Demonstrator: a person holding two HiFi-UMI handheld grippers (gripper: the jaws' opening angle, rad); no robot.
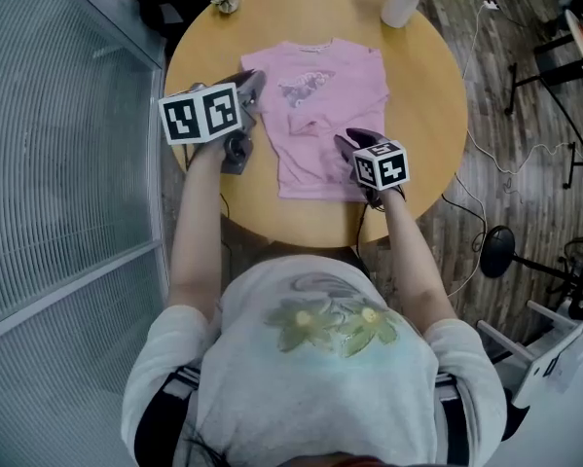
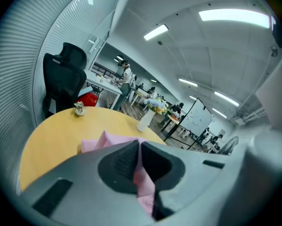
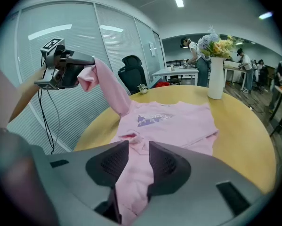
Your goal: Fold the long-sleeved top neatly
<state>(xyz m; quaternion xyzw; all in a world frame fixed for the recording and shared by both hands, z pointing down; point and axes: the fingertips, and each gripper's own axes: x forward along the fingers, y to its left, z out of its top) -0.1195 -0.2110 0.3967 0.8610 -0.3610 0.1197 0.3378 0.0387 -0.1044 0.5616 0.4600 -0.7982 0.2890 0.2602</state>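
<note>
While the left gripper [image 1: 253, 86] clamps a lifted sleeve [image 3: 108, 89] of the pink long-sleeved fabric top [image 1: 332, 100] and the right gripper [image 1: 346, 144] grips its near part, folding looks barely begun.

The pink long-sleeved top [image 1: 320, 115] is plain pale pink, with a purple and silvery print on its chest. The round wooden table [image 1: 427, 115] under it is honey-yellow. The dark grey left gripper [image 1: 256, 81] and dark grey right gripper [image 1: 345, 140] each bear a white cube with black square markers. At the table's far right edge, the slim white vase [image 1: 400, 6] carries pale blue and yellow flowers. The plank floor [image 1: 525, 212] is dark brown.
</note>
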